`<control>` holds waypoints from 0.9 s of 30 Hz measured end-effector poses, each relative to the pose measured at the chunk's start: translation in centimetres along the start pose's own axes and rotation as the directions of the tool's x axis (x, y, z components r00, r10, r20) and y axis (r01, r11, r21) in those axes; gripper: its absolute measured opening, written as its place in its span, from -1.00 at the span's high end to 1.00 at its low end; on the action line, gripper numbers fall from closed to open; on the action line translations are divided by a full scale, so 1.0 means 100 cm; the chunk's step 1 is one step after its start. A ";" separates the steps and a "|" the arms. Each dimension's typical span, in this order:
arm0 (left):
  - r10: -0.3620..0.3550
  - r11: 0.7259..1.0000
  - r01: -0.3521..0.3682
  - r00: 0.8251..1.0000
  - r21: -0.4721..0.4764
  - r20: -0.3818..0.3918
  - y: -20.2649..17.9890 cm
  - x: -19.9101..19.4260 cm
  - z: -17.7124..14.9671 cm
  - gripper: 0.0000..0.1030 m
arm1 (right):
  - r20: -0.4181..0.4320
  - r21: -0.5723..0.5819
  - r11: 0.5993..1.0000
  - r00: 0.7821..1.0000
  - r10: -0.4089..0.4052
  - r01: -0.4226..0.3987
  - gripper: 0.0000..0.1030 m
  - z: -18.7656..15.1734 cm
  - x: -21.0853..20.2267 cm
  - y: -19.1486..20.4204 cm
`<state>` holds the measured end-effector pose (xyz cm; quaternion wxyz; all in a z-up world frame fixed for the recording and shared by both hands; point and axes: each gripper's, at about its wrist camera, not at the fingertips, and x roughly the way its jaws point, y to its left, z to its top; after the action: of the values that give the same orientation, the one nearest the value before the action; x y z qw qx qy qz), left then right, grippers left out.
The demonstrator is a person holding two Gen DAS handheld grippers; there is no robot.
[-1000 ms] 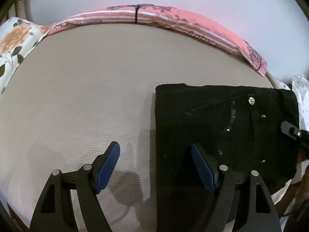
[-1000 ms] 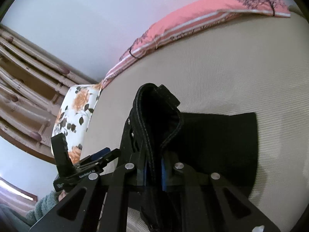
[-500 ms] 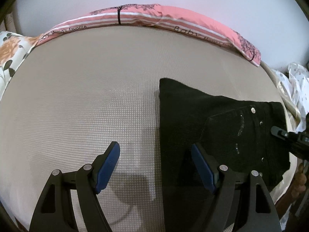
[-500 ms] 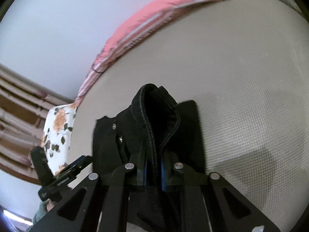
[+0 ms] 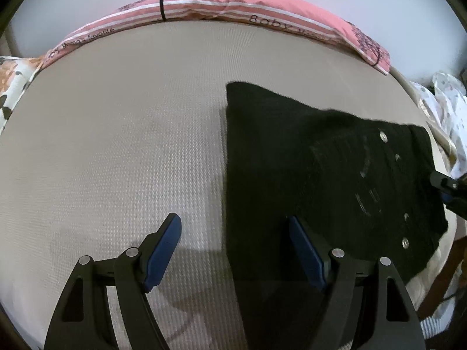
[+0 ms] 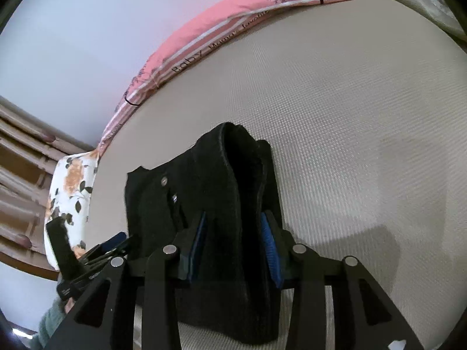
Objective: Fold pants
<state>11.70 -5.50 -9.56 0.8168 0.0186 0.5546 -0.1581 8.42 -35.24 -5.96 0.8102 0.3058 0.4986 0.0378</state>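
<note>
Pants (image 5: 321, 180) lie as a compact black rectangle on the beige mattress (image 5: 116, 145), toward your right side of it and close to its near edge. As far as these views show, the folding looks nearly finished: the legs are doubled under, and the waistband with its metal studs faces up.

What is left sits in your right gripper (image 6: 236, 236). Its jaws are opening, with a raised ridge of black cloth standing up between the blue pads; the pads appear to have just let go of it, though the fabric fills most of the gap. You probably need to clear that gripper and let the ridge settle, perhaps pressing it flat.

Your left gripper (image 5: 233, 250) is spread wide and holds nothing. It hangs over the left edge of the pants, one finger above bare mattress and the other above the cloth.

A pink striped pillow (image 5: 262, 11) lines the far edge, a floral pillow (image 6: 73, 186) sits at the corner, and spotted white fabric (image 5: 446, 102) lies off the right side. All are well apart from the pants, so nothing seems to stand in your way.
</note>
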 end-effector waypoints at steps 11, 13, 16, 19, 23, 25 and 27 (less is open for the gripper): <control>-0.055 0.997 0.056 0.998 0.058 -0.023 -0.014 -0.018 -0.027 -0.49 | -0.023 -0.082 0.996 0.999 -0.038 0.036 0.89 -0.035 -0.030 0.019; -0.061 0.995 0.063 0.998 0.082 -0.025 -0.016 -0.022 -0.032 -0.49 | -0.019 -0.088 0.995 0.999 -0.047 0.045 0.90 -0.039 -0.037 0.022; -0.051 0.992 0.054 0.998 0.117 -0.030 -0.017 -0.023 -0.040 -0.49 | -0.040 -0.073 0.995 0.997 -0.065 0.062 0.90 -0.047 -0.036 0.013; -0.059 0.993 0.064 0.997 0.095 -0.051 -0.013 -0.018 -0.042 -0.49 | -0.072 -0.027 0.998 0.996 -0.058 0.057 0.90 -0.053 -0.023 -0.003; -0.057 0.994 0.062 0.997 0.091 -0.055 -0.015 -0.019 -0.039 -0.49 | -0.076 0.001 0.999 0.996 -0.041 0.041 0.89 -0.055 -0.017 -0.012; -0.035 0.993 0.040 0.998 0.109 -0.042 -0.020 -0.022 -0.038 -0.49 | -0.076 -0.005 0.999 0.996 -0.045 0.045 0.89 -0.055 -0.017 -0.012; -0.020 0.993 0.024 0.999 0.115 -0.037 -0.024 -0.024 -0.036 -0.49 | -0.070 -0.008 0.999 0.996 -0.047 0.047 0.82 -0.055 -0.018 -0.011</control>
<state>6.97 -6.46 -8.41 0.8024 0.0626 0.5593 -0.1986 2.67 -34.31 -6.83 0.7938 0.2898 0.5337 0.0310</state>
